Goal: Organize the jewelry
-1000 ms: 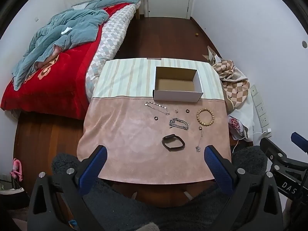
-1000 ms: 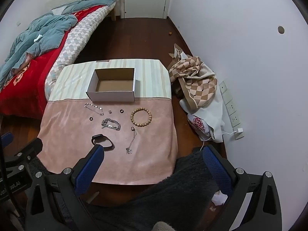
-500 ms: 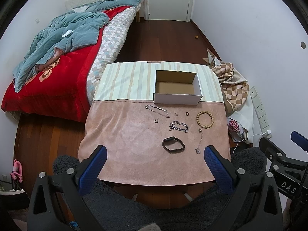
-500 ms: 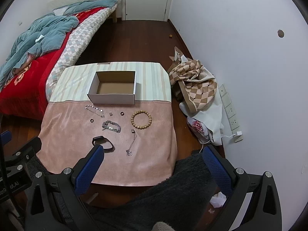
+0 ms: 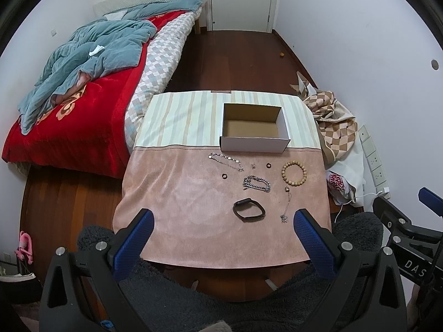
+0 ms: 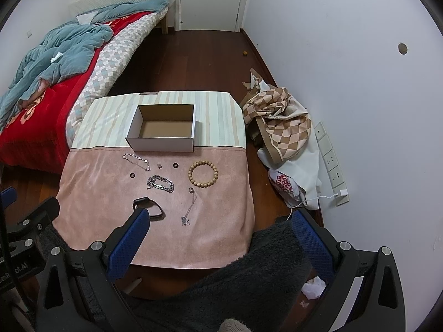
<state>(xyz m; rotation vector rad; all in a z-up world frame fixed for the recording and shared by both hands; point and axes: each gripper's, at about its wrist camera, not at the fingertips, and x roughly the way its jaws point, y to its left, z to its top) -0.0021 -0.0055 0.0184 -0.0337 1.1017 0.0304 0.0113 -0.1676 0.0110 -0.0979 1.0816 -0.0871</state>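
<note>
An empty open cardboard box [image 5: 254, 129] [image 6: 164, 130] stands at the back of the cloth-covered table [image 5: 177, 199] [image 6: 94, 182]. In front of it lie a wooden bead bracelet [image 5: 294, 172] [image 6: 203, 174], a chunky silver chain [image 5: 256, 183] [image 6: 160, 183], a thin silver bracelet [image 5: 225, 161] [image 6: 136, 160], a black band [image 5: 248, 209] [image 6: 148, 206], a thin necklace [image 5: 286, 206] [image 6: 189, 207] and small dark rings [image 5: 224, 176] [image 6: 175, 165]. My left gripper [image 5: 223, 225] and right gripper [image 6: 220, 225] are both open and empty, held high above the table's near edge.
A bed with a red blanket and blue quilt [image 5: 83, 63] stands left of the table. A checkered cloth pile [image 5: 332, 121] and wall sockets [image 5: 373, 160] are to the right. A dark fuzzy cover [image 6: 249, 276] lies below the grippers. A door [image 5: 241, 0] is at the back.
Both grippers have risen and pulled back slightly, so the table and jewelry look smaller and more of the door shows. The jaws stayed open. The jewelry has not moved.
</note>
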